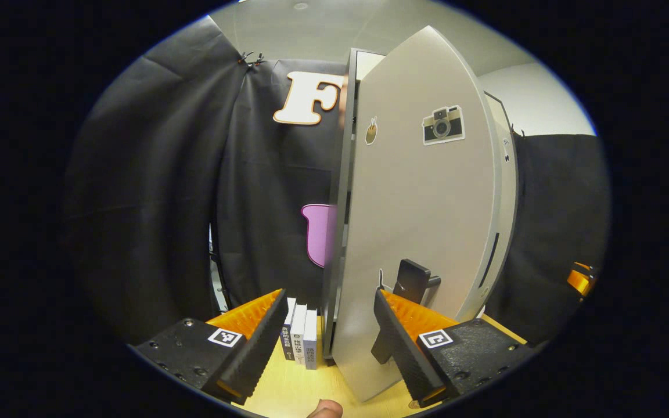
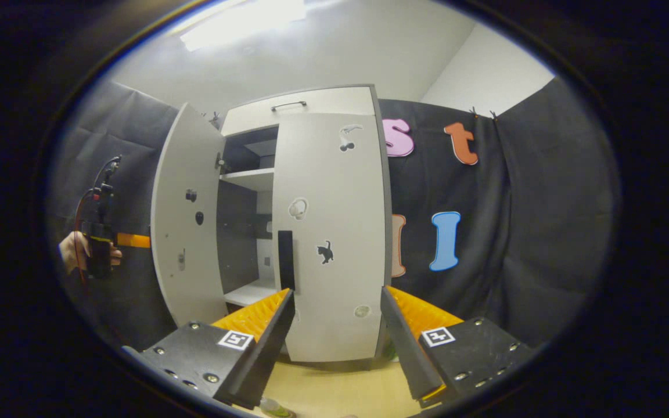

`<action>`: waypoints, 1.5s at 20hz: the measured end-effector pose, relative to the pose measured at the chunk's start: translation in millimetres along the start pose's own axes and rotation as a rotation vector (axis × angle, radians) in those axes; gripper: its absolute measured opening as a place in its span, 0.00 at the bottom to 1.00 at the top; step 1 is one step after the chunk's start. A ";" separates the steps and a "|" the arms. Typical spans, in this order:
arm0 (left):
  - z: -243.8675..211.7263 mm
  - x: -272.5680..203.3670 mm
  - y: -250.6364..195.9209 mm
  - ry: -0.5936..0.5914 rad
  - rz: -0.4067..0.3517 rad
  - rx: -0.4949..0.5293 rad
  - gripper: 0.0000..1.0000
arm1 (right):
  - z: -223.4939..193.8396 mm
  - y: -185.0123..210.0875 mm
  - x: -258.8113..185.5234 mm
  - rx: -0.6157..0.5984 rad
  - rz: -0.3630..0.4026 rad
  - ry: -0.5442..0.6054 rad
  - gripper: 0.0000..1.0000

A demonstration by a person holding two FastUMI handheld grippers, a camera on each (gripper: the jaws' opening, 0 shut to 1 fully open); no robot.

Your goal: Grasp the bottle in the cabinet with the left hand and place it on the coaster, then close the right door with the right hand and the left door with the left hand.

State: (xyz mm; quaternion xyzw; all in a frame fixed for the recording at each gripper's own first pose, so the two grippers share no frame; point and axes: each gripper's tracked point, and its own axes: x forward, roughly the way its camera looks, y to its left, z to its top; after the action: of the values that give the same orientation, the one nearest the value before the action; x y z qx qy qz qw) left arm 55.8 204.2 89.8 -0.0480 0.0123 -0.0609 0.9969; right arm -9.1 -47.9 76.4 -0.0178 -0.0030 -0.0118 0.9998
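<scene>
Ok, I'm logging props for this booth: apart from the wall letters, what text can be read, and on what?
Book spines: print too small to read.
Camera sticker on the left door: a picture, no words.
Cat sticker on the right door: a picture, no words.

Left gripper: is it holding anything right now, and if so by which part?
Nothing is held. The left gripper is open, its fingers straddling the edge of the left door near the handle without pressing on it.
</scene>
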 end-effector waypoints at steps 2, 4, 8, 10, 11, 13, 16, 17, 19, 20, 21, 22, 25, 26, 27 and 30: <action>-0.4 -0.5 -2.3 -0.003 0.022 0.001 0.95 | -1.5 -5.8 -17.3 -0.002 0.001 0.006 0.90; -1.1 -0.2 -4.6 -0.007 0.034 0.009 0.95 | -7.0 -8.5 -30.5 -0.009 0.005 0.020 0.90; -3.1 3.8 -18.8 -0.005 0.018 0.035 0.95 | -17.3 -9.1 -44.0 0.004 -0.003 0.047 0.90; -8.9 7.8 -22.7 0.008 0.027 0.021 0.89 | -19.4 -6.3 -46.0 0.038 0.002 0.045 0.90; -8.8 10.5 -25.7 0.005 0.024 0.019 0.95 | -24.2 -2.5 -45.2 0.055 0.016 0.054 0.90; -10.3 15.3 -28.2 0.014 0.030 0.007 0.90 | -32.3 -4.4 -43.1 0.075 0.005 0.083 0.90; -9.8 23.3 -38.0 0.015 0.014 0.008 0.90 | -45.3 -12.0 -39.3 0.087 -0.050 0.136 0.87; -9.0 26.9 -41.7 0.013 0.012 0.013 0.90 | -49.6 -13.3 -37.3 0.095 -0.064 0.156 0.87; -10.0 33.6 -54.8 0.007 -0.008 0.024 0.95 | -54.6 -12.3 -33.3 0.131 -0.071 0.191 0.90; -10.2 38.8 -63.8 0.004 -0.025 0.028 0.95 | -55.6 -10.9 -31.0 0.155 -0.069 0.209 0.87; -11.8 44.1 -73.7 0.004 -0.043 0.027 0.95 | -57.3 -10.8 -29.4 0.185 -0.067 0.224 0.87; -14.2 48.2 -84.4 0.005 -0.067 0.020 0.95 | -59.1 -10.9 -26.4 0.220 -0.066 0.241 0.90; -22.6 54.7 -113.0 0.008 -0.119 -0.016 0.95 | -63.9 -14.9 -19.9 0.308 -0.091 0.262 0.87; -28.1 53.1 -121.7 0.014 -0.141 -0.024 0.90 | -58.6 -18.9 -13.2 0.264 -0.096 0.216 0.96; -33.6 50.2 -127.7 0.020 -0.157 -0.022 0.95 | -52.9 -22.7 -11.8 0.188 -0.094 0.176 0.97; -47.6 37.3 -129.8 0.040 -0.163 0.018 0.95 | -48.2 -4.8 -5.4 -0.016 -0.033 0.121 0.97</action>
State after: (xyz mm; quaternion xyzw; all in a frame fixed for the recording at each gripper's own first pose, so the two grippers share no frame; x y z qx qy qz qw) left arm 75.8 66.9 54.3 -0.0387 0.0275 -0.1431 0.9886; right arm -14.3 -54.3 28.3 -0.0252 0.0572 -0.0295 0.9976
